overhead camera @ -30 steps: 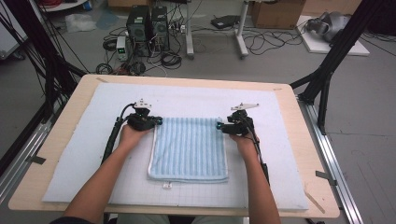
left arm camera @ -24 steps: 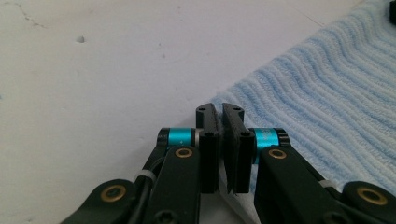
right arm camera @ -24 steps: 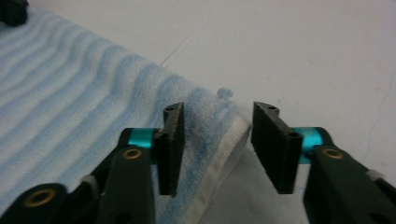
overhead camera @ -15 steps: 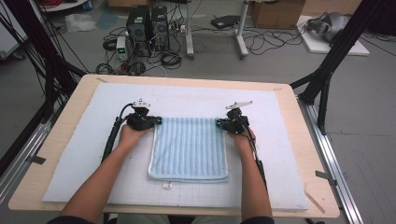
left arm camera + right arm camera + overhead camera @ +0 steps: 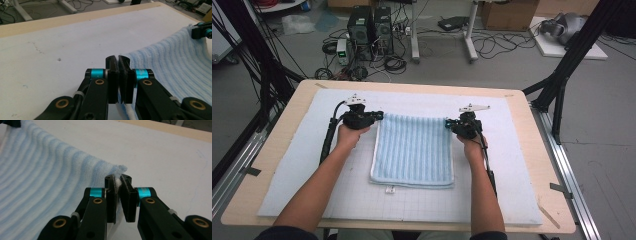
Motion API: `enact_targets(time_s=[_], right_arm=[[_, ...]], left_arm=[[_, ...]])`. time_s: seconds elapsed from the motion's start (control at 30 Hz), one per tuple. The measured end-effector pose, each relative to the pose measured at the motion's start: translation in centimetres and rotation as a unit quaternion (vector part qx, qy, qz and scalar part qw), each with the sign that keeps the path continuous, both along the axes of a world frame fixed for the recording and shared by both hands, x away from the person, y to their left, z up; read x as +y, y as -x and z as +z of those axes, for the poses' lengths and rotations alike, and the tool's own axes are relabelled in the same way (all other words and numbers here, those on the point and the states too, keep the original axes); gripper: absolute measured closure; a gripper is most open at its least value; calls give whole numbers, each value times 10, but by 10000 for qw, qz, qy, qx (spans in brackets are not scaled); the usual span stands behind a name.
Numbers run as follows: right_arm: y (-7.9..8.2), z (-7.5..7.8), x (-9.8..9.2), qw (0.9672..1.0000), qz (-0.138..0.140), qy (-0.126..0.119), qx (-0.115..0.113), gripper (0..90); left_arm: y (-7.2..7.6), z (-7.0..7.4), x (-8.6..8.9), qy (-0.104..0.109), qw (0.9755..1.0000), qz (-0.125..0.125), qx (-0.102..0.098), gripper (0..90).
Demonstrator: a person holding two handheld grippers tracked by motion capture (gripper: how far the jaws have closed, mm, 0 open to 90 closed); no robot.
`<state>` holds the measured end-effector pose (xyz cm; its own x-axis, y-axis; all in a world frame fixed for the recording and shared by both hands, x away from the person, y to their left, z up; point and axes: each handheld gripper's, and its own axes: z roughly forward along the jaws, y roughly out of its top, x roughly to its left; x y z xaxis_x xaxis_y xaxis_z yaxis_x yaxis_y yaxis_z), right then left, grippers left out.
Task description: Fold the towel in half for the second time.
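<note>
From the high view, a blue striped towel (image 5: pixel 414 150) lies flat on a white mat (image 5: pixel 297 165) covering the table (image 5: pixel 532 165), roughly at its middle. The left gripper (image 5: pixel 378 116) sits at the towel's far left corner and the right gripper (image 5: pixel 448 122) at its far right corner, each hand (image 5: pixel 349 135) reaching in from below. A small tag pokes out from the near edge.

Along the left gripper view, the jaws are pressed together with the towel's white hem running between them below, so they pinch that corner. The cloth rises in a slope toward the other gripper (image 5: pixel 202 32), far right.

Along the right gripper view, the right gripper (image 5: pixel 120 181) has just been closing, and a tuft of towel corner (image 5: pixel 117 182) is nipped between its pads, which stand slightly splayed lower down.

The risk I see is on the right: the bite looks shallow, catching little more than the corner's tip, so a quick lift or fold could pull it free. Uneven lifting would also skew the towel, and dragging it might ruck the mat beneath.
</note>
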<state>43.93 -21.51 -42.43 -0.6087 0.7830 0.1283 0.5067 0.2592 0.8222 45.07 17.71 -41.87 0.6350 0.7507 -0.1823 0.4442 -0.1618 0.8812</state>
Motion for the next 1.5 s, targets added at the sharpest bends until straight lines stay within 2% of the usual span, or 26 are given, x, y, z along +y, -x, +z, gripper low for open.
enact_targets(time_s=[0.1,0.17,0.23,0.33,0.4,0.6,0.67,0.73,0.77,0.83,0.9,1.0,1.07,1.13,1.37,1.5], right_arm=[[8,5,-3,9999,90,-82,-83,836],[12,8,-4,9998,139,-137,-90,834],[16,11,-5,9996,219,-150,-129,833],[24,13,-6,9992,321,-207,-140,834],[30,14,-8,9990,349,-244,-129,833],[47,16,-12,9980,529,-310,-162,830],[53,15,-13,9976,589,-313,-187,829],[56,16,-14,9975,630,-313,-76,825],[58,17,-14,9974,653,-302,-72,825],[62,19,-13,9970,688,-299,-182,826],[66,20,-13,9967,722,-329,-171,826],[74,18,-12,9959,801,-389,-178,826],[82,17,-12,9955,848,-392,-187,825],[89,14,-11,9954,890,-315,-168,826],[105,4,-13,9946,965,-377,-88,824],[116,1,-12,9936,1070,-333,-138,824]], left_arm=[[12,6,1,-2,9999,-94,-119,861],[17,9,2,-18,9998,-162,-99,860],[25,13,3,26,9996,-173,-237,860],[32,14,3,0,9992,-252,-295,860],[42,13,6,17,9990,-319,-326,860],[58,11,9,92,9983,-441,-366,859],[65,10,11,168,9979,-474,-404,859],[75,9,11,222,9972,-567,-426,859],[75,9,11,222,9972,-567,-426,859],[80,9,11,238,9968,-598,-465,859],[86,8,11,241,9964,-661,-477,858],[94,7,10,229,9957,-749,-499,857],[103,6,9,117,9951,-800,-578,857],[108,4,10,135,9948,-835,-567,856],[125,-4,13,143,9939,-955,-540,854],[132,-5,13,133,9934,-1007,-530,853]])
